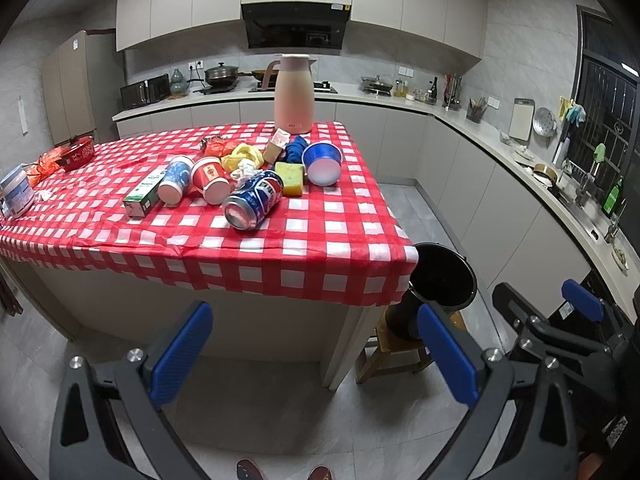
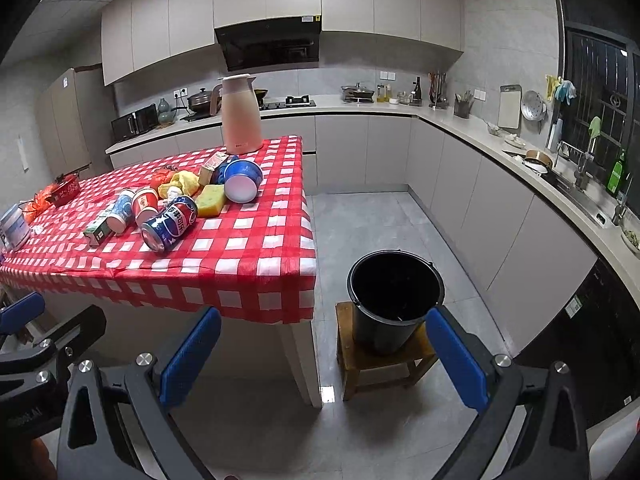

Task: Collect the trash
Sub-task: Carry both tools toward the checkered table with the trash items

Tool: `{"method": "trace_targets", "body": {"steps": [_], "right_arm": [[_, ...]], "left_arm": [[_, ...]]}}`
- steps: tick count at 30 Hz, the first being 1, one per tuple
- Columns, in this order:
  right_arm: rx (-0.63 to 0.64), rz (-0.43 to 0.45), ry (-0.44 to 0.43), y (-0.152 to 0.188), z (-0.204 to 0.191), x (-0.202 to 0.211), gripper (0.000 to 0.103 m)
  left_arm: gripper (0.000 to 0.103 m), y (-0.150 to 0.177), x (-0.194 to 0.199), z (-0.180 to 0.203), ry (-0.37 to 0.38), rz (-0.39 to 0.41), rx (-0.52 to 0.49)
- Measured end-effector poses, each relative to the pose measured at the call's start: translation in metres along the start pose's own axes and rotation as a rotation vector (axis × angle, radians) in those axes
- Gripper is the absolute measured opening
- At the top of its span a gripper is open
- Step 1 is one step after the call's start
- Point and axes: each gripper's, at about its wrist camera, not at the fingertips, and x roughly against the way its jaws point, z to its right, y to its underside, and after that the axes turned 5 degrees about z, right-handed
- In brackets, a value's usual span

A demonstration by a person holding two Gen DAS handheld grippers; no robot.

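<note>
Trash lies on the red checked table (image 1: 304, 248) (image 2: 248, 280): a blue Pepsi can (image 1: 253, 199) (image 2: 169, 222) on its side, a red paper cup (image 1: 210, 180) (image 2: 144, 205), a blue-white cup (image 1: 174, 180) (image 2: 120, 212), a green carton (image 1: 145, 193) (image 2: 98, 227), a yellow sponge (image 1: 290, 173) (image 2: 211, 200), a blue bowl (image 1: 322, 162) (image 2: 242, 180) and yellow wrappers (image 1: 242, 156). A black bucket (image 2: 394, 300) (image 1: 442, 280) stands on a wooden stool (image 2: 382, 364) right of the table. My left gripper (image 1: 316, 352) and right gripper (image 2: 324, 356) are open and empty, held low before the table.
A pink thermos jug (image 1: 293, 94) (image 2: 240, 114) stands at the table's far edge. A white jar (image 1: 16, 192) and a red box (image 1: 78, 153) sit at the table's left. Kitchen counters (image 2: 520, 168) run along the back and right. The floor is grey tile.
</note>
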Motion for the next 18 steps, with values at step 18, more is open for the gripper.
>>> {"method": "trace_targets", "body": {"steps": [18], "right_arm": [[-0.018,-0.035,0.093,0.007,0.01,-0.006,0.103]], "left_arm": [[0.103,0.008,-0.013,0.007,0.029,-0.047,-0.029]]}}
